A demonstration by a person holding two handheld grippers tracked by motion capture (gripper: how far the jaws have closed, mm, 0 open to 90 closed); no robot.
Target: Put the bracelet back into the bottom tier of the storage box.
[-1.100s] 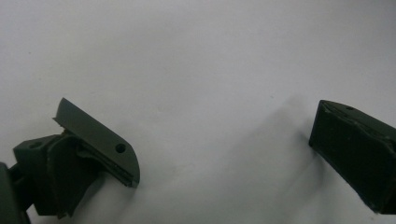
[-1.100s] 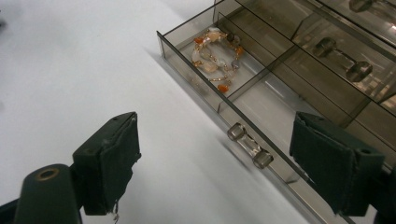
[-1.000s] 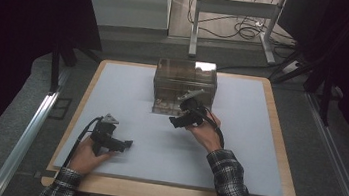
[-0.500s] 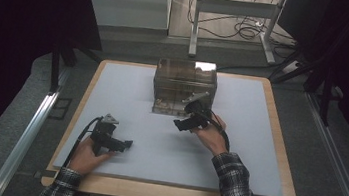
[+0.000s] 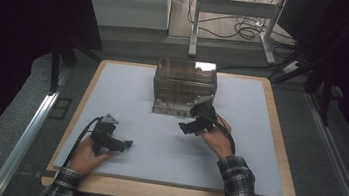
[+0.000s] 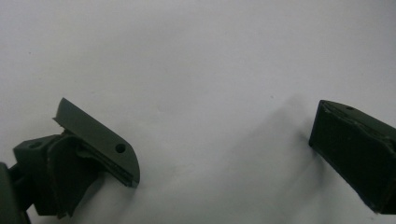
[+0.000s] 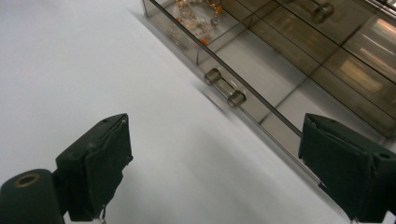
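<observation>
**High view: both grippers spread-jawed on the mat, right one by the drawer box**

High view shows a smoky transparent plastic drawer box (image 5: 184, 86) standing at the far middle of a pale grey-blue mat (image 5: 128, 92) that covers a light wooden counter (image 5: 279, 128). The black right gripper (image 5: 193, 125) is held in a hand with a plaid sleeve (image 5: 240, 184) just in front of the box's right half, near its lowest drawer. The black left gripper (image 5: 119, 144) rests low on the mat toward the near left, well apart from the box, with its cable (image 5: 82, 134) trailing back along the wrist.

Right gripper view looks along its two black jaws, which stand wide apart with nothing between them — bare mat lies under the gap. Beyond them, the bottom drawer's clear front carries a short cylindrical bar handle (image 7: 224, 87), near the jaws but not touched. A tangle of orange and pearl-coloured bead jewellery (image 7: 196, 14) lies inside one compartment at the drawer's far end.

Left gripper view has its jaws also spread wide, empty, with plain mat (image 6: 201, 70) under and ahead of them.
</observation>
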